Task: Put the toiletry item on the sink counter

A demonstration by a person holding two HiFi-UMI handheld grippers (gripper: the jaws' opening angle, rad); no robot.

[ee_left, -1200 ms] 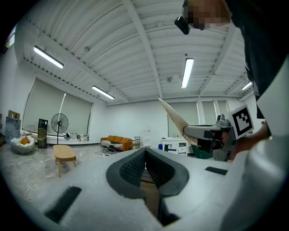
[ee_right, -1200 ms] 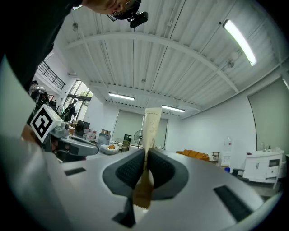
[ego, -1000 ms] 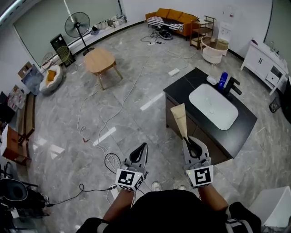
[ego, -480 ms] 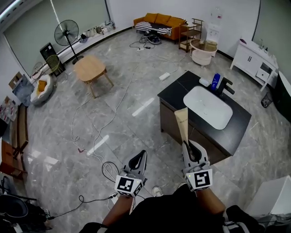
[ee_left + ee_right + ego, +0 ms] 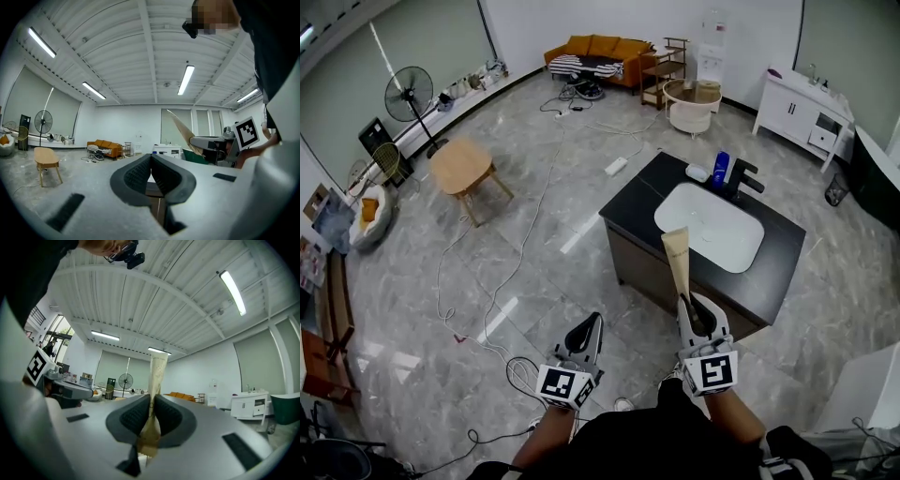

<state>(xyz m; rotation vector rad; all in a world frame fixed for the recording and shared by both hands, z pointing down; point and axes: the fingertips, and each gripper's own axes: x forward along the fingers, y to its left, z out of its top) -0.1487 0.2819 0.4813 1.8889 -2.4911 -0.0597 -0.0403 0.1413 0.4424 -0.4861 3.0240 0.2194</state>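
head view: holds a tan toiletry tube [image 5: 678, 258] tip-up in the air near the black sink counter [image 5: 778, 272], with the right gripper [image 5: 692, 305] pinched on its lower end. left gripper view alone: shows the left gripper [image 5: 151, 165] closed tight, nothing between.

Mock-home studio: sofa [image 5: 591, 49], freestanding sink counter [image 5: 639, 194].

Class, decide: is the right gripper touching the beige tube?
Touching. The right gripper view shows the right gripper pressing both sides of the tube.
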